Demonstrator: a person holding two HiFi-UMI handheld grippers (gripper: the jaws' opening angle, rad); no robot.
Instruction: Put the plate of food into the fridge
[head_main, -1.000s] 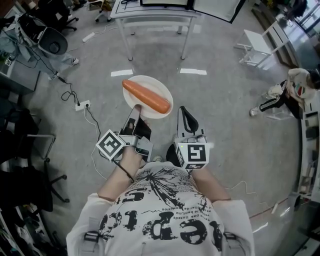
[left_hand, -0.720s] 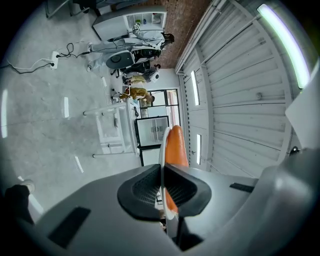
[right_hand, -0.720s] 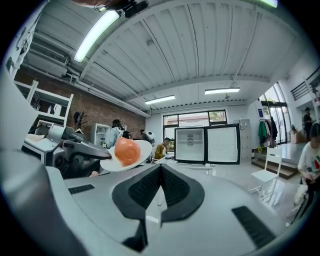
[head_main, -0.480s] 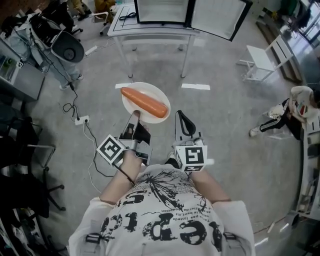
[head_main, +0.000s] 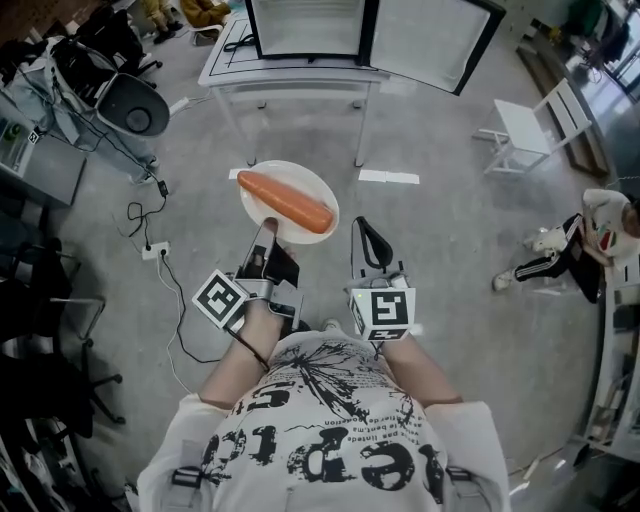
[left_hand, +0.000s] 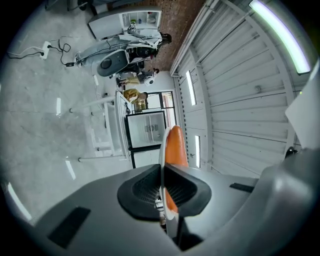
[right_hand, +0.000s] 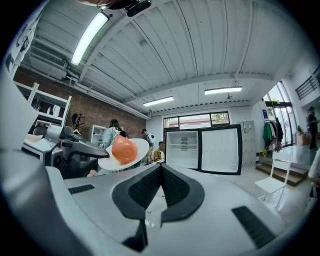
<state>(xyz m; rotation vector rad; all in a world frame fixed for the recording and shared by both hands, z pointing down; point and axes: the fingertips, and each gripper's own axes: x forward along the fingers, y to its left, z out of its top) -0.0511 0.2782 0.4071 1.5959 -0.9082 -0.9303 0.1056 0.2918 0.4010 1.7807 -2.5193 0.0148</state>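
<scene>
Well short of the fridge (head_main: 305, 25), on the person's side of it, the head view shows a round white plate (head_main: 300, 178) held over a grey concrete floor (head_main: 450, 250), with a smooth, orange, sausage-shaped piece of food (head_main: 285, 201) lying across it. The left gripper (head_main: 268, 235) clamps the plate's rim on the side away from the fridge. The right gripper (head_main: 370, 240), just beside it, has its rounded black jaws closed on nothing. The fridge is a white box with a dark frame, and its door (head_main: 430, 40) swings wide to the right. A white table (head_main: 290, 75) with thin legs sits just in front of it and a white chair (head_main: 530, 125) stands off to its right. The left gripper view turns the plate edge-on, so it reads as a thin white line pinched between two ribbed black pads. The orange food rises behind that line, and the fridge is small and far beyond. The right gripper view alone shows the fridge's bare white shelves. Its own ribbed pads are pressed together and empty. The plate floats to the left of the fridge with the food seen end-on as a round orange blob, and people (right_hand: 114, 131) stand further left of the fridge
</scene>
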